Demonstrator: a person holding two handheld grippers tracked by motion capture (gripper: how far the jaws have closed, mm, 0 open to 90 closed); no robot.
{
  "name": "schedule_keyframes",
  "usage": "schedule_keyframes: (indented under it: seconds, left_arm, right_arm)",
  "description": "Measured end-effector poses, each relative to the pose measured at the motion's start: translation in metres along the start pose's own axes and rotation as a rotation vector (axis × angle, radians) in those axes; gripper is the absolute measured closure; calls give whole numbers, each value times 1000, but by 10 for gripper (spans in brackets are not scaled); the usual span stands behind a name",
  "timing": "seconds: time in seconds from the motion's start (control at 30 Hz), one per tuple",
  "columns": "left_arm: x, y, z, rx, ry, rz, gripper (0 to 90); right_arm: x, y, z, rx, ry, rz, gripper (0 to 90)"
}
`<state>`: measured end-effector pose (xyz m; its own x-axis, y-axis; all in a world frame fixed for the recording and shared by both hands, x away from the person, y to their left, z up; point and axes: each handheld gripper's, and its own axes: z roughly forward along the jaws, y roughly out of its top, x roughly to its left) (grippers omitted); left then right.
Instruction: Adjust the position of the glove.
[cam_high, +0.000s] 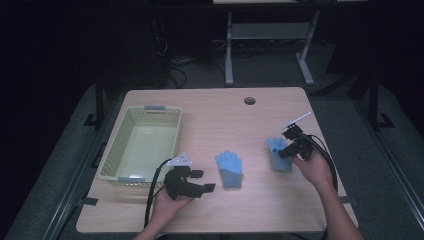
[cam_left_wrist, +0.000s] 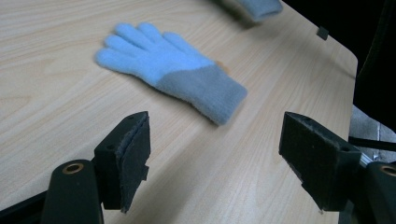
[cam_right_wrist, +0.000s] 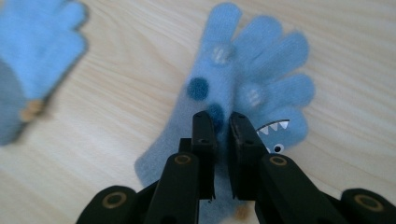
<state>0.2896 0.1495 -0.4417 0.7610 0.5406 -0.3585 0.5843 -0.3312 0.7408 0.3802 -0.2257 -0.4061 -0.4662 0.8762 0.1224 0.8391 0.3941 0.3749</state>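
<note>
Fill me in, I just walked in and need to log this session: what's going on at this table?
A person holds a two-jaw gripper in each hand at a wooden table. The right gripper is pinched shut on a blue glove with dots and a monster face. The left gripper sits open, aimed at a second blue glove with a grey cuff, which lies flat and untouched. A pale yellow basket stands on the left side of the table with nothing visible in it.

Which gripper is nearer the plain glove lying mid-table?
Left. The left gripper sits open just beside the plain glove; the right gripper is farther off, shut on the spotted glove.
</note>
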Motion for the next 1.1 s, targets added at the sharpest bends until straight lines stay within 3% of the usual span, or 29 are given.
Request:
schedule_keyframes:
  seconds: [0.47,1.1]
  left_arm:
    - [0,-1,0,-1,5,4,246]
    - [3,-1,-4,-21,27,-11,246]
  right_arm:
    - [30,9,-25,-61,54,-44,822]
    - [80,24,-30,-106,107,-149,818]
